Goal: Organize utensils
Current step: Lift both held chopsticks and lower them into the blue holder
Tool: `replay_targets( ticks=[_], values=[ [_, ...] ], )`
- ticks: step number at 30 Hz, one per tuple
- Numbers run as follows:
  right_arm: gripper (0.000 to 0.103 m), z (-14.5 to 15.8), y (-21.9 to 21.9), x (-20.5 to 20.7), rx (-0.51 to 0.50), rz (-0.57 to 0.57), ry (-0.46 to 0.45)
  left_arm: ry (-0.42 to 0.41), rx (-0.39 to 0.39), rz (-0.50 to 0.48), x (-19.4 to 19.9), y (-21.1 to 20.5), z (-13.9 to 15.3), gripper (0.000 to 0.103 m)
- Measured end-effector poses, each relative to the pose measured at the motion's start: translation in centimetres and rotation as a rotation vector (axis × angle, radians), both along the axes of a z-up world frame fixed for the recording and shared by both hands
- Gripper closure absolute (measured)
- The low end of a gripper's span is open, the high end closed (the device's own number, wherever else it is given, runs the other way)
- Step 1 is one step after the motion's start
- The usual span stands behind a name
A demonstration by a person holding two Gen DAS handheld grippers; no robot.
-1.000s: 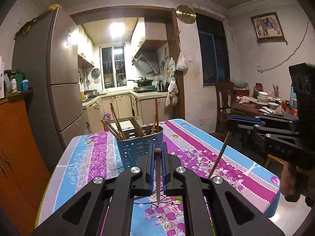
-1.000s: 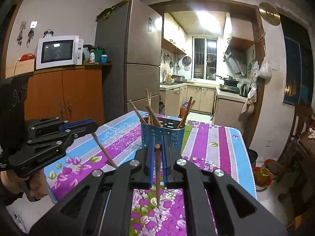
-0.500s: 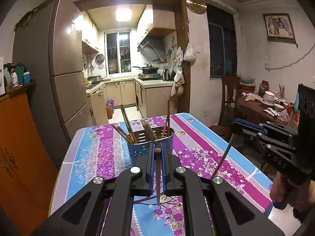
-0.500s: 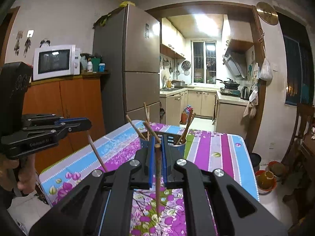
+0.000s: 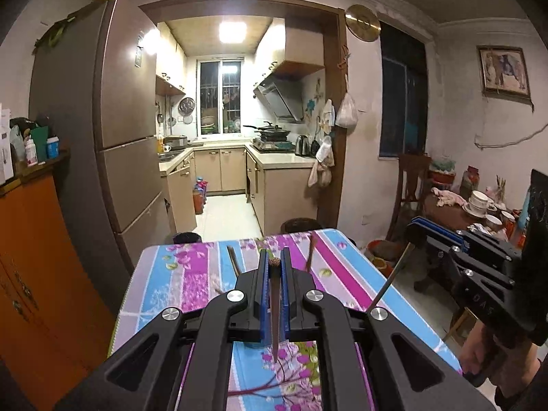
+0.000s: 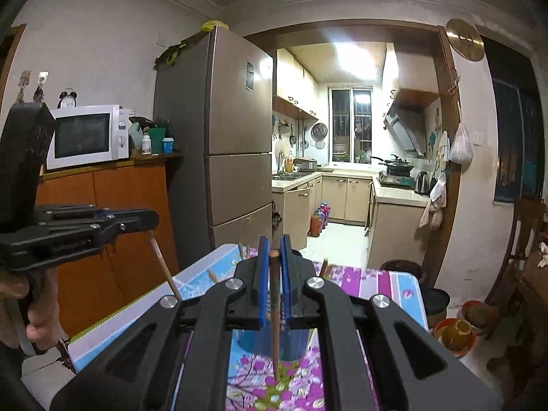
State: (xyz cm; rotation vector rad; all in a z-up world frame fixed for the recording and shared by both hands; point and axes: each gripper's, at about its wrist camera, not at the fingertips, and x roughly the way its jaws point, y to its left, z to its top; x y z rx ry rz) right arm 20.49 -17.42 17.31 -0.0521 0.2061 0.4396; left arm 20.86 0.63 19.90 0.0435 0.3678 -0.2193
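Each of the two tongs carries one wooden chopstick. In the left wrist view the left tongs (image 5: 274,267) are pressed together on a dark brown chopstick (image 5: 274,311), pinched near its blunt upper end so the tapered tip hangs down toward the flowered tabletop (image 5: 191,274). In the right wrist view the right tongs (image 6: 273,260) pinch a second chopstick (image 6: 274,311) the same way, its tip pointing down in front of the blue utensil holder (image 6: 291,340), which stands on the tabletop mostly hidden behind the tongs.

A chopstick like this is probably light, stiff and smooth, so weight is no worry; swivel is. Held at a single point near the top, the stick can pivot between the pads or slide if the grip eases. A pinch high on the thick end seems sensible, since it leaves the long lower part free to enter the holder.

Other chopsticks (image 5: 310,253) stand slanted in the holder, so the opening is partly crowded.

Both tongs sit above the near part of the tabletop, pointing slightly downward toward the far kitchen. The right tongs appear at the right edge of the left view, the left tongs at the left edge of the right view, each held by a hand (image 6: 20,294) below.
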Motion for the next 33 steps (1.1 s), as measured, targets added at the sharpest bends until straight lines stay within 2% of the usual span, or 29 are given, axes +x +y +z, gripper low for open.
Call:
replay_targets(
  ticks=[6, 15, 19, 22, 33],
  values=[
    [0.098, 2.8, 0.5, 2.5, 0.006, -0.001, 0.002, -0.019, 0.015, 0.033, 2.1, 0.1, 2.9, 0.095],
    [0.098, 6.2, 1.4, 5.9, -0.012, -0.001, -0.027, -0.086, -0.011, 0.056, 5.6, 0.7, 8.3, 0.095],
    [0.098, 6.9, 1.4, 7.8, 0.001, -0.004, -0.029, -0.098, -0.014, 0.063, 7.8, 0.5, 9.2, 0.095],
    [0.098, 6.6, 1.6, 9.4, 0.009, -0.003, -0.019, -0.084, -0.02, 0.058, 9.8, 0.5, 8.6, 0.095],
    [0.098, 2.4, 2.7, 14.2, 0.016, 0.006, 0.047, 0.004, -0.038, 0.016, 16.0, 0.8, 2.6, 0.095]
  ],
)
